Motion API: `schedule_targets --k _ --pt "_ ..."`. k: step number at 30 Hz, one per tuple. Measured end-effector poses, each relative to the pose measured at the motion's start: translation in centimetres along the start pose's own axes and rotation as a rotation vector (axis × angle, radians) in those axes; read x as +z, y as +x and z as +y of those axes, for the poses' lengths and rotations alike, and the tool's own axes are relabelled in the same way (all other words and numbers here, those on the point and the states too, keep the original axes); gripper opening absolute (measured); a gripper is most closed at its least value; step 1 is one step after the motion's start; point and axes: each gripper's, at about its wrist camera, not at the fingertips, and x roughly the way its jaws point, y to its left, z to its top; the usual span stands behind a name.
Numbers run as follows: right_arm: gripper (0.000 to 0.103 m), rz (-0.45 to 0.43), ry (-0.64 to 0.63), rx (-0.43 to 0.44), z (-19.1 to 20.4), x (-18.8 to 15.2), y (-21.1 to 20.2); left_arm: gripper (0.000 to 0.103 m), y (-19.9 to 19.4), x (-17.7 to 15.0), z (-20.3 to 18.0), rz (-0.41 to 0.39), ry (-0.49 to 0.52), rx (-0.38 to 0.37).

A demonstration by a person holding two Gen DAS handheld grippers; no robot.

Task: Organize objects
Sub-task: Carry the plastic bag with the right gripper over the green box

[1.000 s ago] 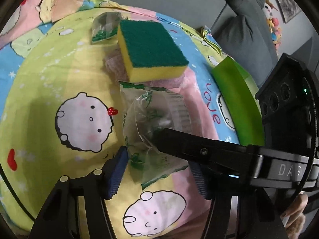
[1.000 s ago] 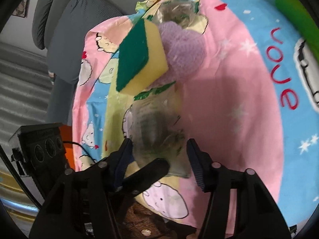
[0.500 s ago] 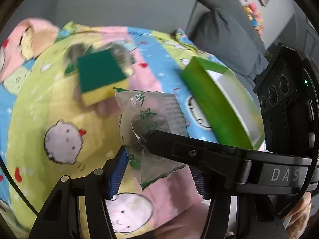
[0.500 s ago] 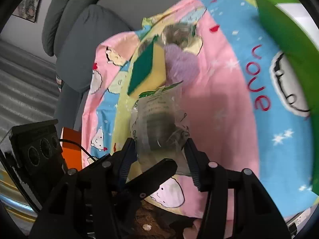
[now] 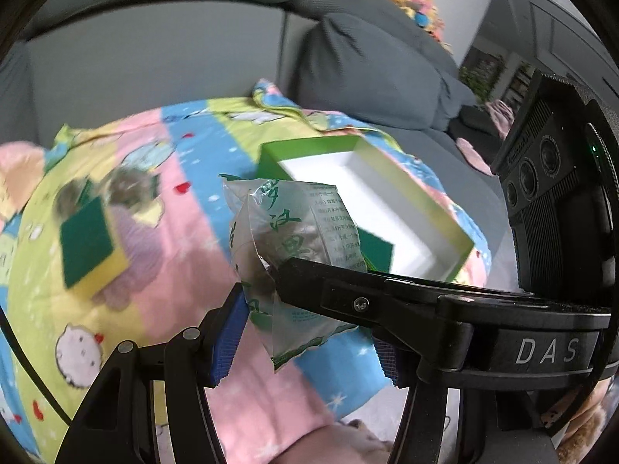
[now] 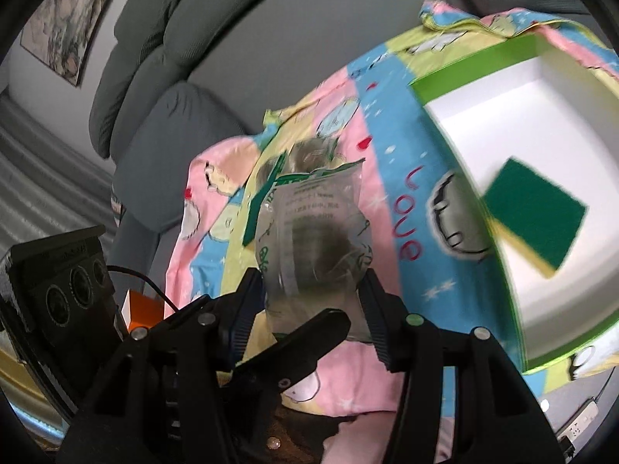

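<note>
A clear plastic packet with green print (image 5: 294, 255) is held in the air between both grippers. My left gripper (image 5: 305, 332) and my right gripper (image 6: 309, 297) are both shut on it (image 6: 309, 247). A green box with a white inside (image 5: 390, 208) lies on the cartoon bedsheet (image 5: 185, 178), just behind the packet. One green-and-yellow sponge (image 6: 534, 216) lies inside the box (image 6: 476, 62). Another sponge (image 5: 89, 243) lies on a purple cloth (image 5: 143, 232) at the left, beside a second packet (image 5: 127, 185).
A grey sofa (image 5: 367, 58) stands behind the sheet-covered surface. An orange object (image 6: 141, 309) and a cable sit low at the left in the right wrist view. Soft toys (image 5: 414, 4) sit on the sofa top.
Both grippers have lifted the packet off the sheet and carried it right, toward the green box. The sponge on the cloth has dropped back to the left.
</note>
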Motion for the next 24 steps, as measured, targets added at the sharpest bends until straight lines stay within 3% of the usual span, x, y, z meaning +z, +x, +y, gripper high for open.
schedule_targets --k 10,24 --pt "0.052 -0.112 0.059 -0.032 -3.5 1.0 -4.4 0.061 2.3 2.1 -5.1 0.001 0.108 -0.044" --pt "0.053 -0.163 0.160 -0.074 -8.7 1.6 -6.4 0.061 6.7 3.2 -9.2 0.058 0.177 -0.098"
